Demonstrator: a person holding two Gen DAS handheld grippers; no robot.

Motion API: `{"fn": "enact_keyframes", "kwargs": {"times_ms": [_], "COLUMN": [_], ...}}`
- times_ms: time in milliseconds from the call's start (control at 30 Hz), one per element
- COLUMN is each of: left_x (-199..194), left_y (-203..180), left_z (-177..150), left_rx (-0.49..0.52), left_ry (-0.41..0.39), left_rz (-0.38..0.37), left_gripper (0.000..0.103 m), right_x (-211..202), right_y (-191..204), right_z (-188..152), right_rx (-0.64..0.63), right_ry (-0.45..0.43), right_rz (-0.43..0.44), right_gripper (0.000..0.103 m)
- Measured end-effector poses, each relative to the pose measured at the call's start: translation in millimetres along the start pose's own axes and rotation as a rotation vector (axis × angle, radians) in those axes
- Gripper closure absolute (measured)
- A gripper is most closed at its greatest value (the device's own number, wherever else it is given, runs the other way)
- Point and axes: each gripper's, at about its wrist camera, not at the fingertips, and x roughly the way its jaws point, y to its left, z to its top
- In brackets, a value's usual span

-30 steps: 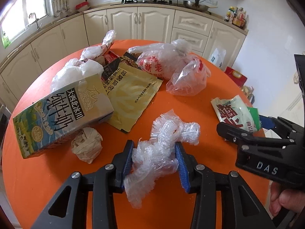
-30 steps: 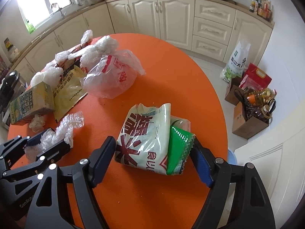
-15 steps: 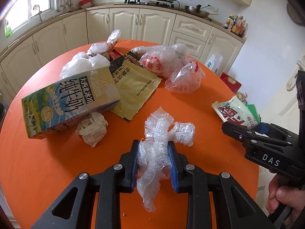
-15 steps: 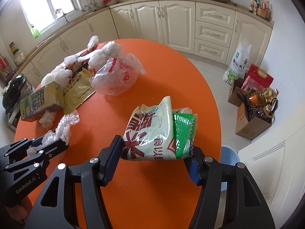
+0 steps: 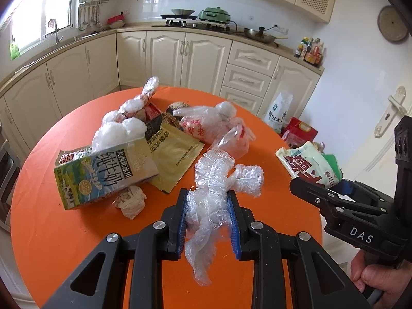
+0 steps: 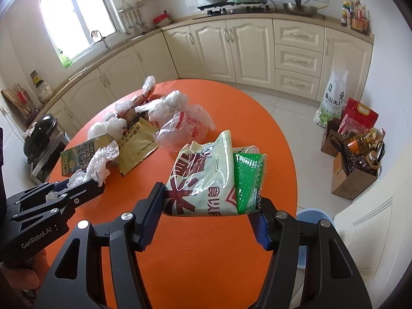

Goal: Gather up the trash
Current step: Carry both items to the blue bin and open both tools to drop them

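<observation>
In the left wrist view, the left gripper (image 5: 207, 219) is clamped on a crumpled clear plastic wrap (image 5: 219, 188), and compared with a second ago, when its jaws stood wide around the wrap lying on the orange table (image 5: 51, 231), it has closed and raised the wrap clear of the surface, its loose tail dangling. That suggests this piece is collected and ready to be carried off. Far left lies a milk carton (image 5: 105, 172) printed with large Chinese characters, a paper wad (image 5: 131, 202) just near of it, a yellow pouch (image 5: 175, 157) with dark Chinese print to its right, and knotted plastic bags (image 5: 211, 126) with red lettering beyond. At right the other tool's body reads "DAS". In the right wrist view, the right gripper (image 6: 207, 219) is clamped on a pale food bag (image 6: 203, 177) with bold red characters, with a green wrapper (image 6: 247, 177) pressed against its right side; a second ago the bag lay flat between open jaws, now it stands lifted off the table. The left tool at far left reads "GenRobot.AI". A rice sack (image 6: 334, 97) on the floor bears green characters. A blue bin (image 6: 312, 216) peeks out below the table's right edge, probably the drop point.
</observation>
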Motion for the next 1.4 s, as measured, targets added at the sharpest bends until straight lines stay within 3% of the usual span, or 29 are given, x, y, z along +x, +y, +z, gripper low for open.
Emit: {"fn": "enact_keyframes", "kwargs": {"times_ms": [167, 400, 567, 700, 833, 1000, 1100, 1233, 1333, 1400], "left_x": [-7, 9, 58, 116, 191, 285, 325, 366, 381, 387], "left_y": [-33, -120, -192, -242, -271, -292, -308, -340, -348, -352], "left_z": [21, 49, 59, 53, 44, 34, 33, 34, 31, 33], "left_rx": [0.050, 0.170, 0.262, 0.329, 0.362, 0.382, 0.378, 0.397, 0.412, 0.423], "left_ry": [-0.041, -0.047, 0.043, 0.170, 0.334, 0.513, 0.596, 0.647, 0.647, 0.636], "left_rz": [-0.034, -0.166, -0.272, -0.316, -0.317, -0.257, -0.240, -0.210, -0.169, -0.153], "left_gripper": [0.079, 0.079, 0.079, 0.079, 0.079, 0.079, 0.075, 0.075, 0.062, 0.043], "right_x": [-33, -85, -100, -87, -53, -3, 26, 52, 62, 62], "right_y": [-18, -83, -155, -210, -265, -318, -345, -369, -380, -387], "right_z": [15, 20, 2, -19, -45, -77, -94, -111, -120, -126], "right_rx": [0.011, 0.084, 0.195, 0.285, 0.387, 0.488, 0.555, 0.628, 0.666, 0.692], "right_ry": [-0.080, -0.166, -0.157, -0.101, -0.021, 0.085, 0.132, 0.172, 0.188, 0.186], "right_rz": [-0.024, -0.140, -0.251, -0.305, -0.317, -0.300, -0.279, -0.251, -0.256, -0.269], "right_gripper": [0.041, 0.041, 0.041, 0.041, 0.041, 0.040, 0.039, 0.037, 0.026, 0.021]}}
